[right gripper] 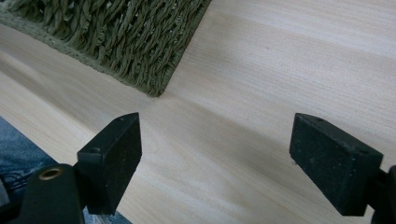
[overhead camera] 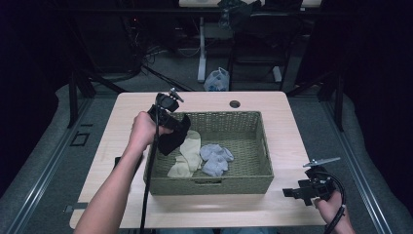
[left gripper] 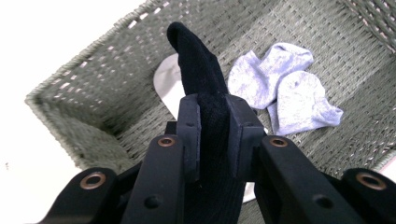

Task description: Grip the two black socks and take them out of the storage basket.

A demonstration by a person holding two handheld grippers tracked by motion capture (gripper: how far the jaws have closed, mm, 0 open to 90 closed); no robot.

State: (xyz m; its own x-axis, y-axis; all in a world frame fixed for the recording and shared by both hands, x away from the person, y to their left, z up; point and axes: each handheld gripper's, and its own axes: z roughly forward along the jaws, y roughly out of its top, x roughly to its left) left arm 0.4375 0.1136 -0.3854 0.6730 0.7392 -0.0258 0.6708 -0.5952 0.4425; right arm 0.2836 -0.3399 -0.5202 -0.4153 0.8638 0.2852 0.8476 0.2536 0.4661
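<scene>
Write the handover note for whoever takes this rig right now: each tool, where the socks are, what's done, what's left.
Left tool: shut on the black sock, held over the left end of the woven basket; the sock hangs down inside it.
Right tool: open, holds nothing, over bare table off the basket's near right corner.
In the basket: a cream sock and a grey pair lie on the bottom.
Done: cream and grey socks are in.
Left: probably open the left tool so the black sock drops in beside them.
</scene>
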